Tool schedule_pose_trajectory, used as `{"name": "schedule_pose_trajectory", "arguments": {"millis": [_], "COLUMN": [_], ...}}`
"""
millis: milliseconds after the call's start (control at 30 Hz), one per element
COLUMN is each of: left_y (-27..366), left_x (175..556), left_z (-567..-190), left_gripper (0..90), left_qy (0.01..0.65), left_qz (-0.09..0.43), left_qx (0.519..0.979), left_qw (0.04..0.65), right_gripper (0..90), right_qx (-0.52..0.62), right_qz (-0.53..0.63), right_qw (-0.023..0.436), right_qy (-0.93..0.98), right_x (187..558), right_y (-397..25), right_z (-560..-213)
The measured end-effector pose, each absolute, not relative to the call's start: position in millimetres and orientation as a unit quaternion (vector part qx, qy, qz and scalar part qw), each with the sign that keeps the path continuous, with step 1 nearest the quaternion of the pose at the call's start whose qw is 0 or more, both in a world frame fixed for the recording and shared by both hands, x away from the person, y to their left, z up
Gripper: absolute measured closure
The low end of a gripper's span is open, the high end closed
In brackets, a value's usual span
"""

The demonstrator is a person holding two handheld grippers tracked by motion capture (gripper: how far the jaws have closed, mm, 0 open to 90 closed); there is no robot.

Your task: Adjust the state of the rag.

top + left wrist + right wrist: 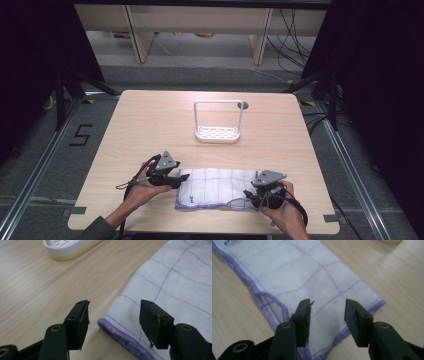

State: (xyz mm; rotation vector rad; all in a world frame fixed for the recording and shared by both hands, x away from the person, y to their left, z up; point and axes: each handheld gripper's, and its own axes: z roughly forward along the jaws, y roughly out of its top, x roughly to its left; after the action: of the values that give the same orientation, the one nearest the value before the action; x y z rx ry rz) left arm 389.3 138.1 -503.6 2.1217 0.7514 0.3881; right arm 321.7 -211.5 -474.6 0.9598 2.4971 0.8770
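White rack (217, 133) empty, folded cloth (216, 188) flat on table (150, 120), left gripper (113, 322) and right gripper (327, 320) fingers apart

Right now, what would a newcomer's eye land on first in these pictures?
Probably the folded white cloth with purple stitching, lying flat at the table's near edge. The left gripper and right gripper sit at its two ends, jaws open, neither yet clamped on it. Farther back, mid-table, stands a white rack with a tall wire handle.
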Motion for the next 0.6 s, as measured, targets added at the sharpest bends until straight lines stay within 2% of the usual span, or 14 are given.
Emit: {"name": "schedule_pose_trajectory", "arguments": {"millis": [167, 333, 433, 600], "left_y": [136, 133, 134, 134], "left_x": [399, 405, 406, 405], "left_z": [-507, -510, -511, -512], "left_gripper": [40.3, 41.7, 42.2, 50.7], "left_qy": [0.298, 0.288, 0.287, 0.274], "left_qz": [0.144, 0.126, 0.125, 0.115], "left_qx": [0.849, 0.865, 0.867, 0.876], "left_qw": [0.412, 0.391, 0.388, 0.381], "right_gripper": [54.2, 46.8, 46.8, 45.0], "right_qx": [0.346, 0.395, 0.405, 0.437], "right_qz": [0.273, 0.253, 0.254, 0.269], "right_qw": [0.163, 0.154, 0.155, 0.142], "right_qy": [0.883, 0.87, 0.864, 0.846], "right_x": [313, 306, 305, 304], "right_y": [-214, -213, -213, -218], "right_z": [-482, -492, -494, -497]}}
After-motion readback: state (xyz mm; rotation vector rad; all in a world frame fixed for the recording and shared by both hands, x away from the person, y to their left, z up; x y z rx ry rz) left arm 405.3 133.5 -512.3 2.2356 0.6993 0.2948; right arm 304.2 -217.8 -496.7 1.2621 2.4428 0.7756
